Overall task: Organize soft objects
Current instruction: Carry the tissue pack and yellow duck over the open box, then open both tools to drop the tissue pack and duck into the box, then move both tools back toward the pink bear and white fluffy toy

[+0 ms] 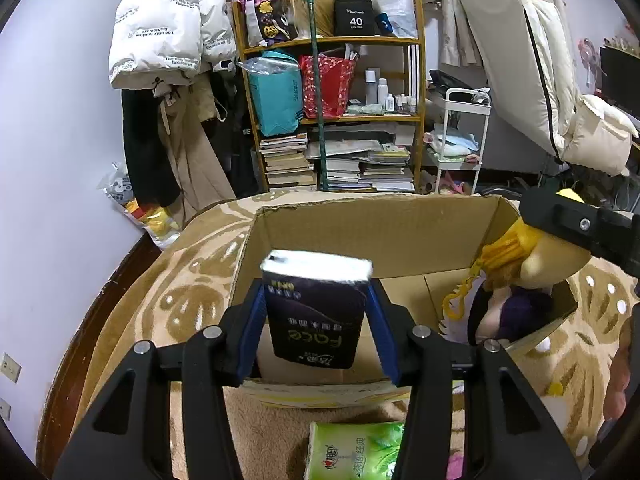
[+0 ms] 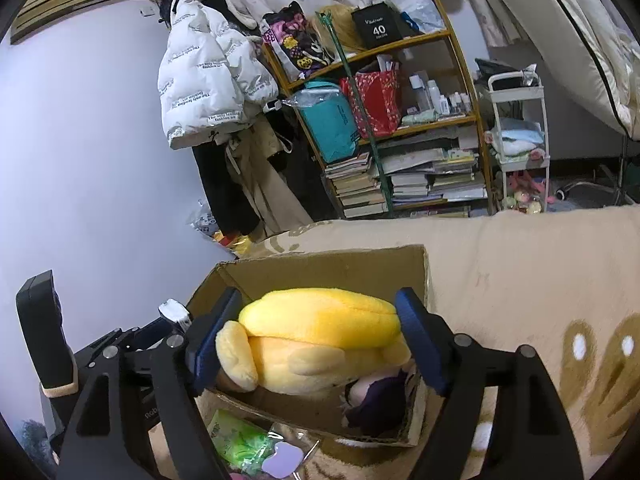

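Two grippers, both loaded. We are clamping the left gripper on a dark tissue pack, blue pads pressing on both of its sides; pack is hanging over the near edge of the open cardboard box straight ahead of the fingers. Print on the pack is reading upside down from this tool: "Face" in gold, plus Chinese characters we cannot make out.

We are squeezing the right gripper on a yellow plush toy, fingers pressing into its two ends, holding it above the box. Under it, inside the box, a purple and white plush is lying against the near right corner.

Below the left fingers, outside the box on the beige patterned blanket, a green tissue pack is lying with Chinese text, brand not legible.

Far ahead of both tools: wooden shelf with a black box marked "40", and a white puffer jacket hanging to its left, printed "The only leading fashion art".
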`<state>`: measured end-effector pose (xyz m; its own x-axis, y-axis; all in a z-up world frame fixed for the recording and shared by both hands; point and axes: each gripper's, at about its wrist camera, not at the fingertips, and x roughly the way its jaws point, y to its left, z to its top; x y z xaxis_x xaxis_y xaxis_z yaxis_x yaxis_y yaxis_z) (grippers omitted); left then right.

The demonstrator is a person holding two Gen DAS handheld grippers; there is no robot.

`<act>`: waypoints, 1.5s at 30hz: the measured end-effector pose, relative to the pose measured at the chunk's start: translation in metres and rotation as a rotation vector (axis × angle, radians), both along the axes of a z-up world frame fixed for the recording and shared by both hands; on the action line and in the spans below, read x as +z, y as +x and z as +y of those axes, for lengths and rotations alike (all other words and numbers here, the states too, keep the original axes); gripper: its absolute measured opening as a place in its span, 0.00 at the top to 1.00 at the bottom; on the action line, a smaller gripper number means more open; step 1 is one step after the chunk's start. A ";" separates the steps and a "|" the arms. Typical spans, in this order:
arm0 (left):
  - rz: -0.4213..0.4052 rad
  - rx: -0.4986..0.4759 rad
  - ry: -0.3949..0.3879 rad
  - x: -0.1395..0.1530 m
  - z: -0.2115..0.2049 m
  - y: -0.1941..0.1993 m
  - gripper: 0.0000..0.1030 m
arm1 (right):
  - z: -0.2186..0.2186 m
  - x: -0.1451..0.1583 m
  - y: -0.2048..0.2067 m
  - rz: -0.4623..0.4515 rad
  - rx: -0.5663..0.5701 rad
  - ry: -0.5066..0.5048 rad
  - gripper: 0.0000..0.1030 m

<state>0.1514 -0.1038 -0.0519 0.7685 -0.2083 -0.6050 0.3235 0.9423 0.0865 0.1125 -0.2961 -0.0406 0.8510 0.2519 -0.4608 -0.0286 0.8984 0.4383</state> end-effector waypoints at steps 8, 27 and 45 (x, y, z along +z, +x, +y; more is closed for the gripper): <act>-0.032 0.004 0.016 0.005 0.000 -0.007 0.28 | -0.004 0.001 -0.001 0.010 -0.011 0.019 0.12; -0.080 0.101 -0.058 0.037 0.038 -0.030 0.05 | -0.002 0.019 -0.028 -0.024 -0.071 -0.041 0.00; -0.036 0.111 -0.001 0.056 0.064 -0.102 0.05 | 0.024 0.042 -0.103 -0.033 -0.047 -0.154 0.00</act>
